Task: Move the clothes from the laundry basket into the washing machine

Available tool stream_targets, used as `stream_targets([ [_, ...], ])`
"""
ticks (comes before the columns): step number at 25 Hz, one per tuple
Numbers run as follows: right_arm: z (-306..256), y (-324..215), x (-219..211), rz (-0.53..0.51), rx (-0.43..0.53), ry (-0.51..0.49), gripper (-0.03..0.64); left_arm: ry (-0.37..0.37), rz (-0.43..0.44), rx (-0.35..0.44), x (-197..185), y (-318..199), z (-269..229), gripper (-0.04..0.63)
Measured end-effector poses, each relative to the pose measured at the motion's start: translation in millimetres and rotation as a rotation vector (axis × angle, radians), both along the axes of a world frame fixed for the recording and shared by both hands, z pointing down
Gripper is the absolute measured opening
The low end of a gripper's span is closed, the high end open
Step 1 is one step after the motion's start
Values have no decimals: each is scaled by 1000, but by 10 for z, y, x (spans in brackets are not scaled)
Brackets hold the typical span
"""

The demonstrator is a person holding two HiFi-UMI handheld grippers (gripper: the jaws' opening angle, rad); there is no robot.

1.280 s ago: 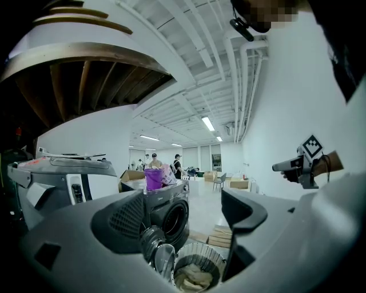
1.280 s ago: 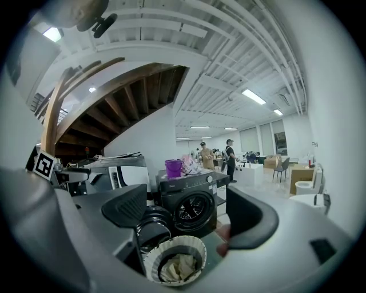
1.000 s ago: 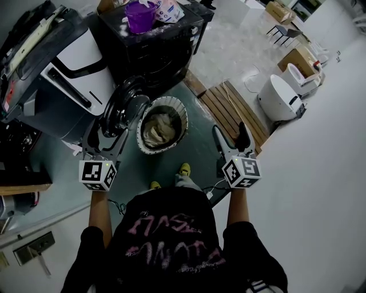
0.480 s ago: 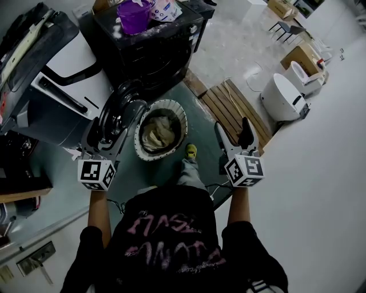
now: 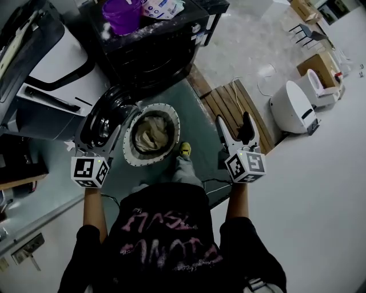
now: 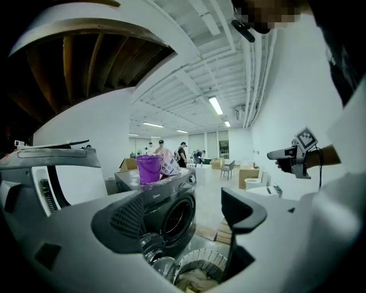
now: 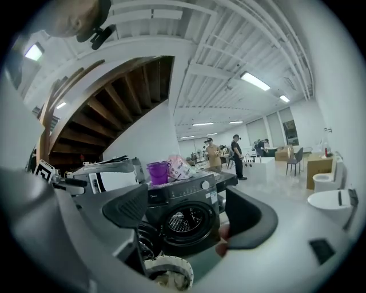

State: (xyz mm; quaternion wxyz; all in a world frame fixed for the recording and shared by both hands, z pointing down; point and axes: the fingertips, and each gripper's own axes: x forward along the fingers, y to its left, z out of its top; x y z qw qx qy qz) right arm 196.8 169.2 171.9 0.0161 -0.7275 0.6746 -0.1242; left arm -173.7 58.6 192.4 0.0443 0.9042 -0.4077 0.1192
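A round white laundry basket (image 5: 130, 157) holding beige clothes (image 5: 151, 133) stands on the floor before the dark front-loading washing machine (image 5: 154, 54). The machine's round door (image 5: 103, 121) hangs open at the basket's left. My left gripper (image 5: 102, 138) is open and empty, held over the door beside the basket. My right gripper (image 5: 235, 127) is open and empty too, to the basket's right over the wooden slats. In the left gripper view the left gripper (image 6: 183, 217) frames the machine (image 6: 171, 209), with the basket (image 6: 200, 269) below. The right gripper (image 7: 186, 214) likewise frames the machine (image 7: 183, 220) and basket (image 7: 168, 273).
A purple bucket (image 5: 121, 14) and a pink bag (image 5: 163, 7) sit on the machine. A large white appliance (image 5: 54, 68) stands at the left, a wooden pallet (image 5: 234, 109) and a white rounded unit (image 5: 293, 107) at the right. My yellow shoe (image 5: 185, 149) is next to the basket. Several people stand far off.
I have stepped forward: the basket and machine now sit closer under both grippers. Both grippers moved ahead with me. Their jaws stay open and empty.
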Motion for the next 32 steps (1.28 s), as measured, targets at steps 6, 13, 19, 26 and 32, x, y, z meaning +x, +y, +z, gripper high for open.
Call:
stream_targets([
  [6,199,-617,453,-122,-43,-63,425,-24,-133,-40,290,-214,13,419],
  [13,230,-1314,650,-241,-37,-95,423,-47,-237,-47,433,-286,-25,419],
  [19,360,-1778,256,-394,-76,-103,423,7,-368,-64,208,-211,63,419],
  [26,409,-1999,-477,-561,-115,-61,422,65,-476,-84,-196,100,239,419],
  [32,367,-1967,-1077,-672,-128,-25,422,52,-502,-88,-551,320,262,419],
])
